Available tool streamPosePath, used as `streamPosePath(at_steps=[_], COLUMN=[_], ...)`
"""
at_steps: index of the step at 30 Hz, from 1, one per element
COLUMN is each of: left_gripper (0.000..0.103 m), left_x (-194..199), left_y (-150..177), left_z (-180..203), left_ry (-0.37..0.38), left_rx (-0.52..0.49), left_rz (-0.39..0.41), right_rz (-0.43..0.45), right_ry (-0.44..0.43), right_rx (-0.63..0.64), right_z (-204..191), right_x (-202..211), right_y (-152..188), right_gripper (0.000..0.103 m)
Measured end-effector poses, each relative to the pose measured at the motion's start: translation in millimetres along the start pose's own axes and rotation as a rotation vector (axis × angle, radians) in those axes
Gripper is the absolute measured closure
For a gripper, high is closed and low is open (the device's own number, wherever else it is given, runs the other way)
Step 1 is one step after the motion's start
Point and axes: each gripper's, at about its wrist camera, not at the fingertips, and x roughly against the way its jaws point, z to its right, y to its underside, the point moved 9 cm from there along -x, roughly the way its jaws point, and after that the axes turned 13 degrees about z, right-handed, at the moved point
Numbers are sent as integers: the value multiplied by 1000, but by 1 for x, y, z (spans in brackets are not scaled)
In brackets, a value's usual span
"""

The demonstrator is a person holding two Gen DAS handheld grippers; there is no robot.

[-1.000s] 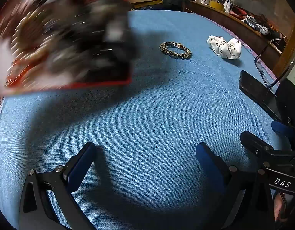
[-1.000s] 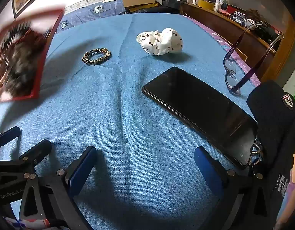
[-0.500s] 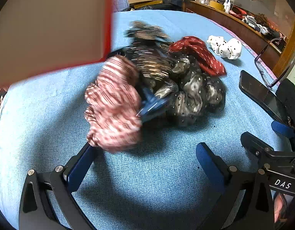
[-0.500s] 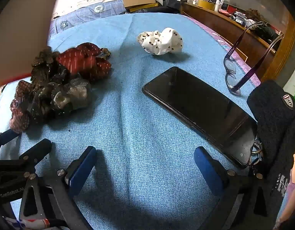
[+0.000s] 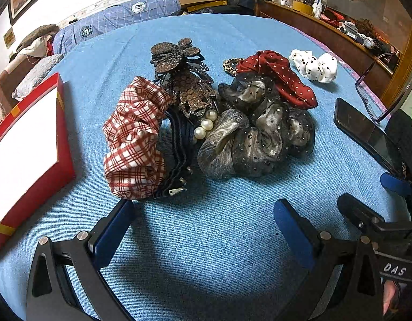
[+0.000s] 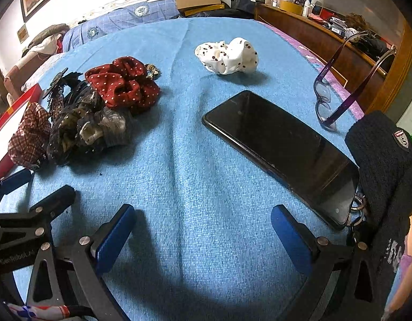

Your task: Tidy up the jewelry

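**On blue woven cloth: a heap of hair pieces**

Nearest, the left gripper [image 5: 203,214] and right gripper [image 6: 201,219] gape wide, empty. Beyond lie a plaid scrunchie [image 5: 135,139], pearls [image 5: 206,125], a beaded butterfly clip [image 5: 176,53], then a dotted white scrunchie [image 6: 228,56], apart.

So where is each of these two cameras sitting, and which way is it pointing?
Left wrist view: mounted on the left tool, looking forward over the blue cloth at a heap of hair accessories, the red-and-white plaid scrunchie nearest; its blue fingers show, open.
Right wrist view: mounted on the right tool, facing the black phone and purple glasses; its fingers show, open.
Shared: the heap, the white dotted scrunchie, the phone, and each other's tool.
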Motion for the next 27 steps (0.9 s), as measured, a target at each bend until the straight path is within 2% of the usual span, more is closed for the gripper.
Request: streamPosePath(at_steps=[11,16,18,20,22,27], left_gripper=[0,0,4,4,4,4], left_x=[0,7,25,64,101,180], left_y=[0,5,3,-7,-15,-22], left_z=[0,-3,-5,-15,-26,-56], left_ry=[-3,-43,-49,-95,-131,-197], left_rx=[2,14,8,-18,-19,30], left_rz=[0,16,84,233,332,511], right_rz=[39,96,127,164,219,379], right_ry=[-49,-30,-20,-15,-26,-96], right_rx=[-6,20,25,21,4,-34], right_z=[-2,-4,-4,-2,-2,-19], right_x=[18,35,44,52,68,120], right_y=[11,6,-1,-12,-23,-47], right_gripper=[0,0,0,0,0,0])
